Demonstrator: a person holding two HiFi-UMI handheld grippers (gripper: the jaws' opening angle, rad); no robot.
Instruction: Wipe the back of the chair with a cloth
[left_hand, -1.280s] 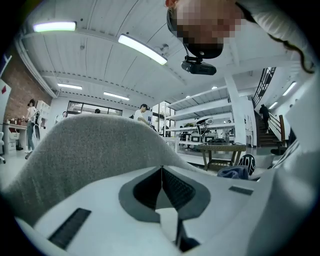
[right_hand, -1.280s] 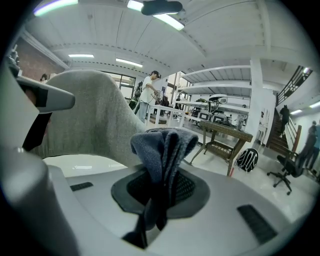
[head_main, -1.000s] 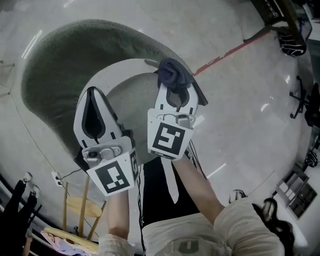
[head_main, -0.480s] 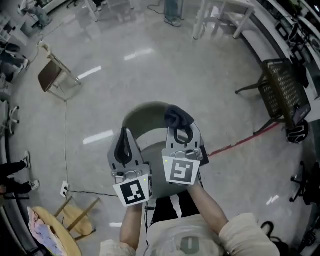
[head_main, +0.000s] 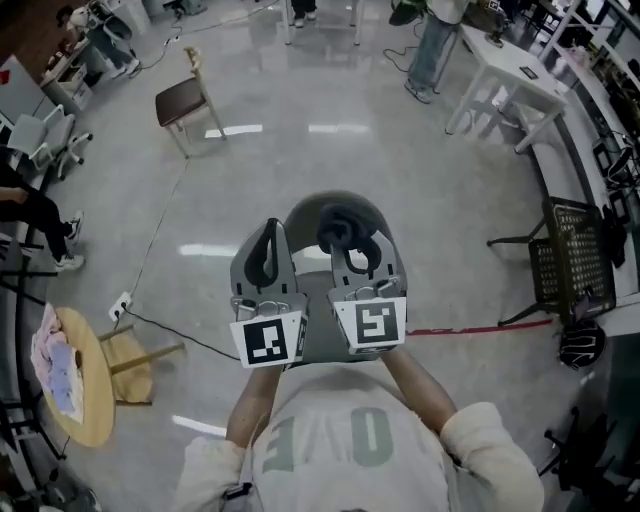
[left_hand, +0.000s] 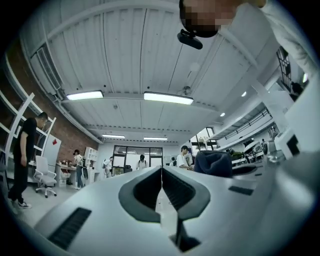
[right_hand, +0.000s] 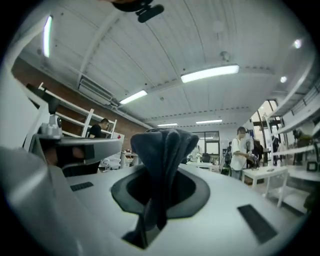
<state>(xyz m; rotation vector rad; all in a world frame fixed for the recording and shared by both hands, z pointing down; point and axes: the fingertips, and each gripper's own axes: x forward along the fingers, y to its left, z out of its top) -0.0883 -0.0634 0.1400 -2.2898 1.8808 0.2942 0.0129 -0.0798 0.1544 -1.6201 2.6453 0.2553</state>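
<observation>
A grey round-backed chair stands on the floor straight below me, mostly hidden behind both grippers. In the head view the right gripper is shut on a dark blue cloth, which bunches up above its jaws. The right gripper view shows that cloth pinched between the jaws and standing up in a fold. Close beside it on the left, the left gripper is shut and holds nothing. In the left gripper view its jaws meet, and the cloth shows to their right. Both grippers are raised and level, pointing out across the room.
A wooden chair with a brown seat stands far left. A black mesh chair is at the right and white tables at the far right. A round wooden stool sits near left. A cable and a red cord cross the floor. Several people stand around.
The view has pulled up and away, so the chair looks much smaller. Both grippers have come closer together, side by side over it. The right one still grips the cloth.
</observation>
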